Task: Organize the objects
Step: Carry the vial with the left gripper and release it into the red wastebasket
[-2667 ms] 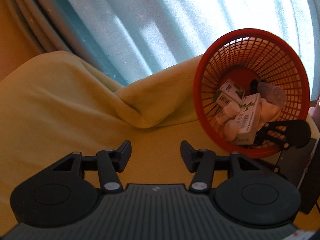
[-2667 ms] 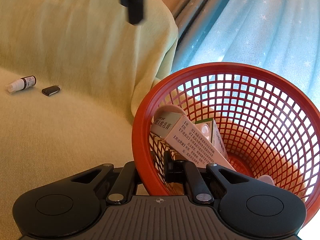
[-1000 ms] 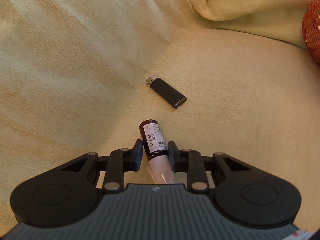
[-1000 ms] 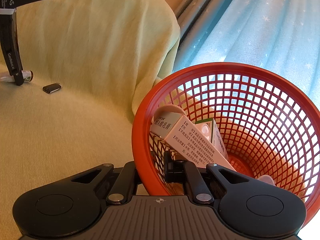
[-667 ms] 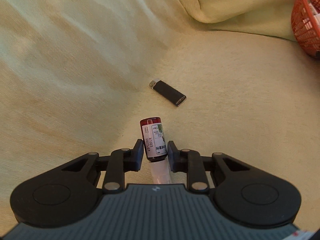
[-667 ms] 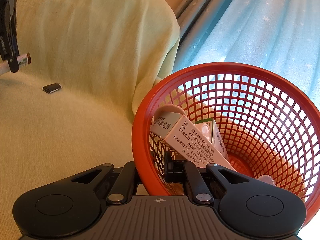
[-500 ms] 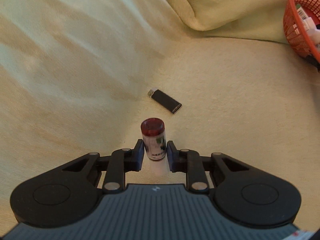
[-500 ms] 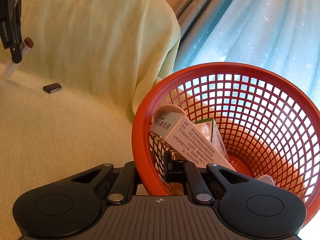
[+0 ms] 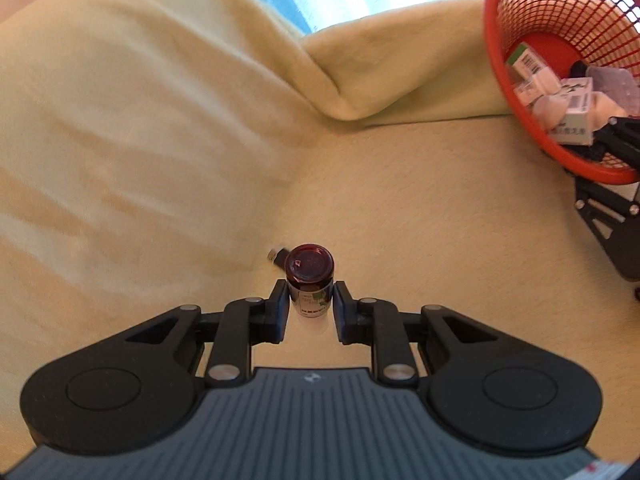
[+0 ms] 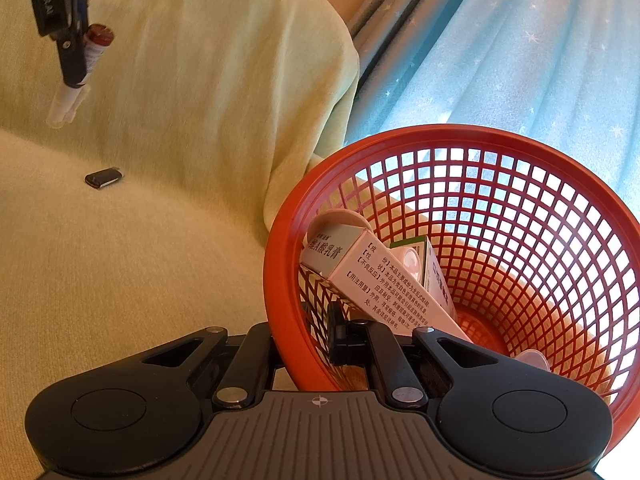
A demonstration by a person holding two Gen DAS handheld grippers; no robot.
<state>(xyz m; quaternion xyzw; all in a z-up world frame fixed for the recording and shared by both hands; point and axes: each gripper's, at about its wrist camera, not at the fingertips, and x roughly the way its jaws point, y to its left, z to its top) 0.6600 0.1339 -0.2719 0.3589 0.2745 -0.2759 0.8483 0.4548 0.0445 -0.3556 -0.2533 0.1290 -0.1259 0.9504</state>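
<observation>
Bottle (image 9: 308,280): lifted off the sofa by the left gripper (image 9: 308,311), clamped (lighter (image 10: 103,177) remains). Right gripper (image 10: 304,336) pinches the basket (image 10: 280,240) rim; drop-in next.

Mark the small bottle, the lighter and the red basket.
small bottle (image 9: 309,266): left wrist view, dark red cap.
lighter (image 10: 102,177): right wrist view, black body.
red basket (image 10: 280,264): right wrist view, near rim.

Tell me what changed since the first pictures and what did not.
The left gripper went from the basket to the sofa, closed its jaws on the small bottle and lifted it. The lighter stayed put; the right gripper kept clamping the basket rim.
</observation>
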